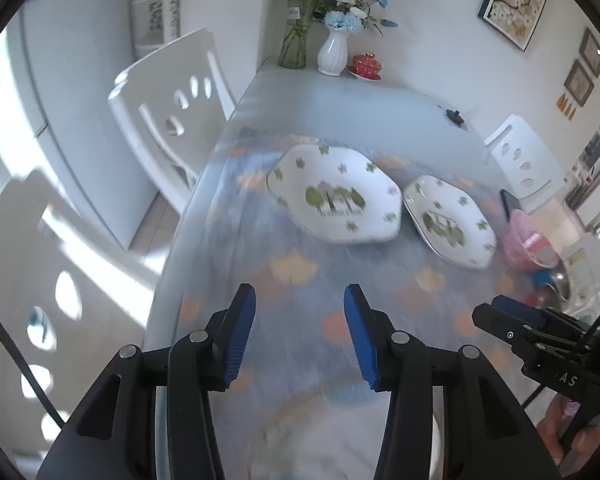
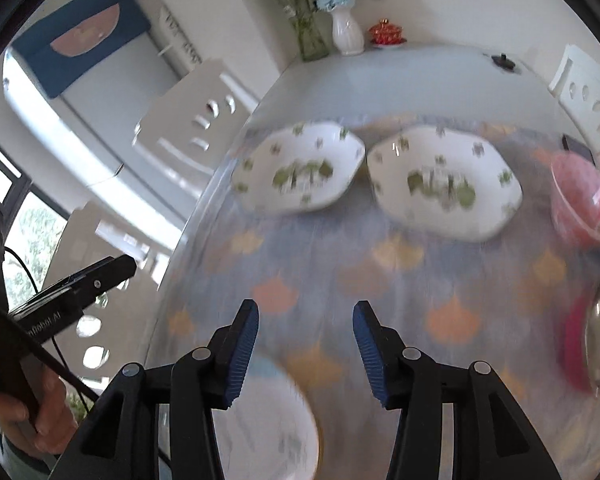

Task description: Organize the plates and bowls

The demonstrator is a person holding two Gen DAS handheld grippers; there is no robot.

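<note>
Two plates lie side by side on the worktop (image 1: 340, 96), the left plate (image 1: 334, 196) just beside the right plate (image 1: 450, 222), with a bowl (image 1: 526, 244) to the right of them. At the far edge of the worktop stand a glass vase (image 1: 296, 28), a jug vase (image 1: 333, 50) and a lidded cup (image 1: 367, 65) in a row. A chair (image 1: 172, 112) stands at the worktop's left side and another chair (image 1: 518, 152) at its right, and a third plate (image 2: 268, 420) lies at the near edge.
</note>
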